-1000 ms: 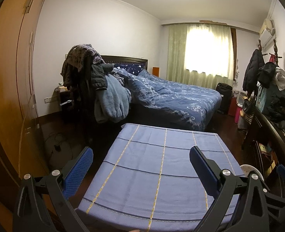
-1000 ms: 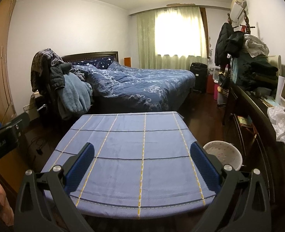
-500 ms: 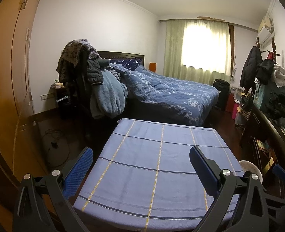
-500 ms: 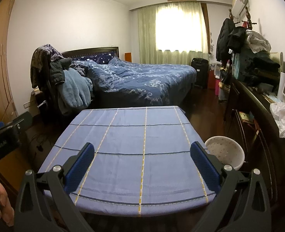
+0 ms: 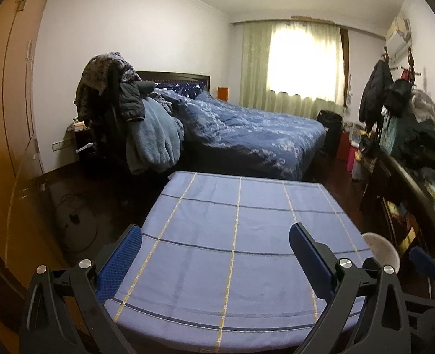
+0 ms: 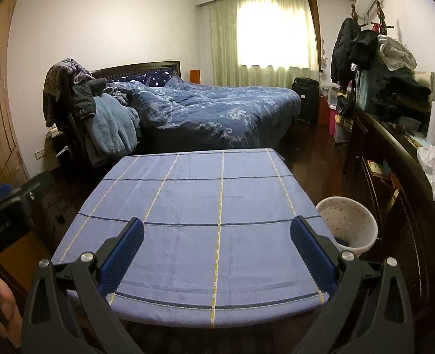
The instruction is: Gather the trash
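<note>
**Bin beside a bare cloth, both tools released**

Though no trash shows on the counter (image 6: 217,206), the white bin (image 6: 347,224) stands upright, mouth up, right of the right hand-held gripper (image 6: 217,236). Contents unclear. Left hand-held gripper (image 5: 217,244) and right both hang released, holding nothing. Either collecting is over or litter lies elsewhere; no axis to judge.

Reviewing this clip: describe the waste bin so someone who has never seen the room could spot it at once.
Start at the table with the blue checked cloth in front of the bed. The bin stands on the dark floor beside the table's right edge, next to the dark wooden sideboard. It is a round, pale, speckled plastic tub, the only light open container down there.
</note>
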`<action>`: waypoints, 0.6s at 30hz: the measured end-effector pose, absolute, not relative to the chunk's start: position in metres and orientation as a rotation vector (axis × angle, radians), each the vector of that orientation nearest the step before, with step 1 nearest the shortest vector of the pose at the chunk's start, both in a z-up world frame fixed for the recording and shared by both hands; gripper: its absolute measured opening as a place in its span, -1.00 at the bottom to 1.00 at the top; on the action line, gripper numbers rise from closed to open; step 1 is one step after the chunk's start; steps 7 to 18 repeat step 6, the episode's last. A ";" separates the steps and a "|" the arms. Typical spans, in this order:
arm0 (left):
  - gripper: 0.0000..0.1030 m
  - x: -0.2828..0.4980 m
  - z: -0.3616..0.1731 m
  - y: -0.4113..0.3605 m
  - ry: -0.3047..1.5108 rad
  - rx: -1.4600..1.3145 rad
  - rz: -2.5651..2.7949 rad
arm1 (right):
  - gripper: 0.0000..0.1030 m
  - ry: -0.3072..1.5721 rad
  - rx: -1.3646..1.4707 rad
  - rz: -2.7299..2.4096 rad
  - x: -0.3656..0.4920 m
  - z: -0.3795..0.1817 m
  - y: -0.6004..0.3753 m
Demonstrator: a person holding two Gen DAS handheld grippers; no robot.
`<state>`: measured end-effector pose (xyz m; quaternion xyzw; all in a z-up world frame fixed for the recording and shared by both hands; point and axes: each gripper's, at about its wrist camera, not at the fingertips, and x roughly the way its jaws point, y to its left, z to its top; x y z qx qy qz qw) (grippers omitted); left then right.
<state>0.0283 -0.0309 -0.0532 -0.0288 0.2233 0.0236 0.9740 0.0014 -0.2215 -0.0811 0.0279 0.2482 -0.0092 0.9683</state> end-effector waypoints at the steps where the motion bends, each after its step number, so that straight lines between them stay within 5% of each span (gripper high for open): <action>1: 0.93 0.031 -0.056 -0.032 0.459 -0.058 0.046 | 0.93 0.508 0.058 -0.019 0.003 -0.083 -0.222; 18: 0.93 0.043 -0.068 -0.037 0.507 -0.051 0.035 | 0.93 0.538 0.067 -0.018 0.012 -0.091 -0.223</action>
